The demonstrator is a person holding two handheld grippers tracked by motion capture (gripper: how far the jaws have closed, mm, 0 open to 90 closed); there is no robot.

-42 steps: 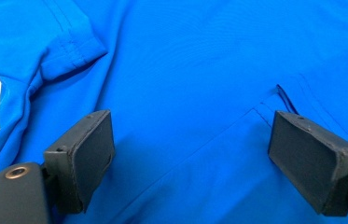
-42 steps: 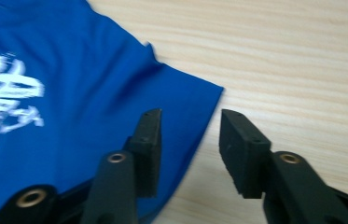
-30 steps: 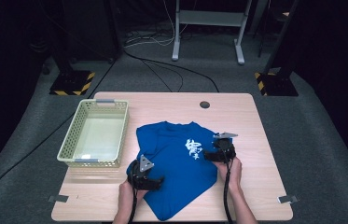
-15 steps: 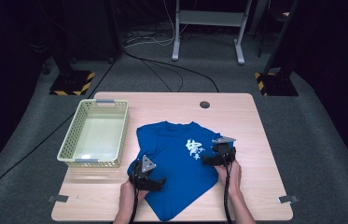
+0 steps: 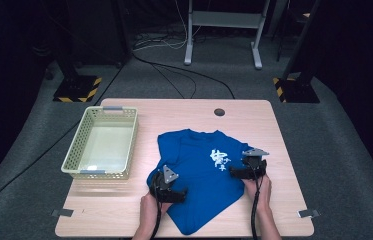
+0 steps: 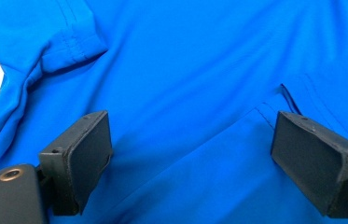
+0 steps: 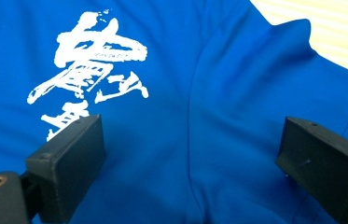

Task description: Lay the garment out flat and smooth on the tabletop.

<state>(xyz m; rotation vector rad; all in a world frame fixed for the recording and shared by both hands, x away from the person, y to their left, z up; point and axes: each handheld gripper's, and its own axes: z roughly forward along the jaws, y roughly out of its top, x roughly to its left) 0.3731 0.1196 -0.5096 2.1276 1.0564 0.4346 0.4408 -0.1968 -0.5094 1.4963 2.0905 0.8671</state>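
A blue T-shirt (image 5: 194, 160) with white brush lettering (image 5: 219, 159) lies crumpled on the wooden table (image 5: 184, 112). My left gripper (image 5: 175, 193) rests over its lower left part. In the left gripper view its jaws stand wide open (image 6: 188, 135) above the blue cloth (image 6: 185, 70), near a folded hem (image 6: 267, 109) and a sleeve cuff (image 6: 71, 44). My right gripper (image 5: 238, 172) is at the shirt's right edge. Its jaws have just been opening and now stand open (image 7: 190, 135) over the cloth beside the lettering (image 7: 92, 70), with nothing pinched.
A pale yellow mesh basket (image 5: 74, 160) stands on the left of the table. A round cable hole (image 5: 219, 112) sits near the far edge. Tape marks (image 5: 61, 213) lie at the near corners. Bare wood (image 7: 339, 28) shows beyond the shirt.
Both hands have shifted a little to the right, the right one also nearer the person. The right jaws no longer hold the cloth.
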